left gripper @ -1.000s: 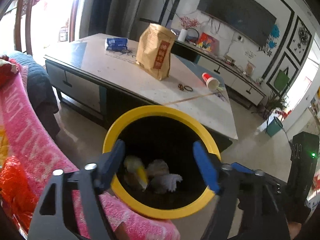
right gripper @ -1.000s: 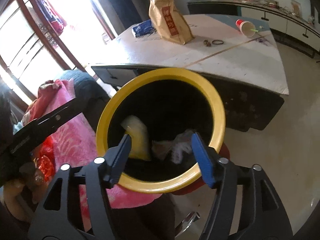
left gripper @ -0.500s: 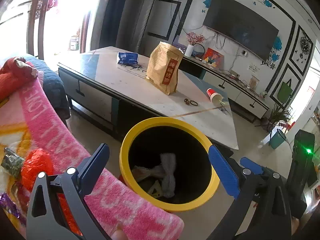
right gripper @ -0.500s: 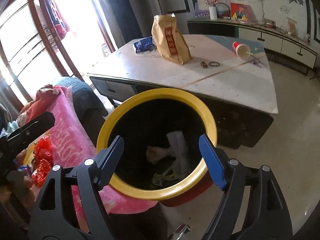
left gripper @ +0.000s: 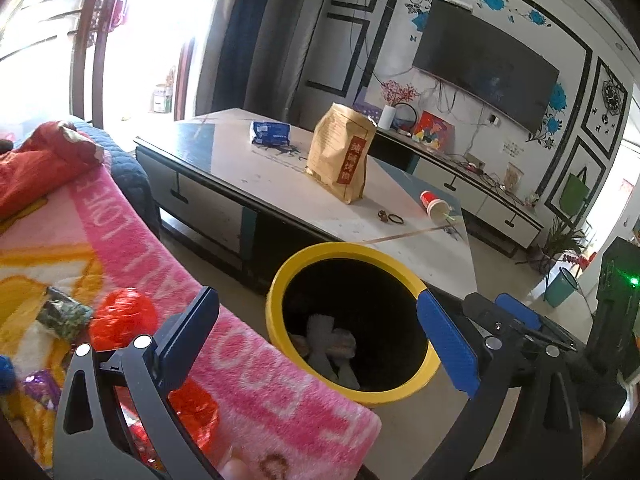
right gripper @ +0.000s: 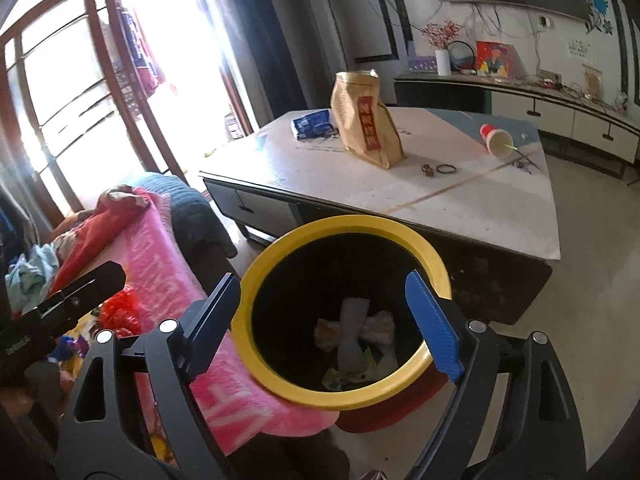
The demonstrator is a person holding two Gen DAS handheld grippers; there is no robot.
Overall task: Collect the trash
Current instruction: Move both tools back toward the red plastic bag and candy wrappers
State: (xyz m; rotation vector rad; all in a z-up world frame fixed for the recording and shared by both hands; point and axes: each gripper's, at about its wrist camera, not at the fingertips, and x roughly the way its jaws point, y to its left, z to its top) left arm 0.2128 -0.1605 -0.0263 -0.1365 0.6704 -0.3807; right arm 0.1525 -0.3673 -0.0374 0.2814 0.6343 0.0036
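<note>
A yellow-rimmed bin [left gripper: 280, 280] [right gripper: 424, 246] stands on the floor between the sofa and the low table. Crumpled white and yellow trash [left gripper: 328, 340] [right gripper: 354, 330] lies at its bottom. My left gripper [left gripper: 320, 340] is open and empty, held above the bin's near side. My right gripper [right gripper: 324, 320] is open and empty over the bin's mouth. Red crinkly wrappers [left gripper: 122, 316] [right gripper: 120, 308] and a dark green wrapper [left gripper: 64, 314] lie on the pink blanket [left gripper: 260, 376]. A brown paper bag [left gripper: 342, 160] [right gripper: 366, 118], a blue packet [left gripper: 270, 133] and a tipped red cup [left gripper: 434, 205] [right gripper: 496, 140] are on the table.
The low table [left gripper: 420, 248] [right gripper: 480, 208] stands right behind the bin. The sofa with the pink blanket and red bedding [left gripper: 40, 160] fills the left. A TV cabinet [right gripper: 560, 108] runs along the far wall. A green bucket [left gripper: 562, 286] stands on the floor at right.
Both grippers have opened wider and pulled back and up from the bin. The yellow and white trash that was between the fingers now lies at the bin's bottom.
</note>
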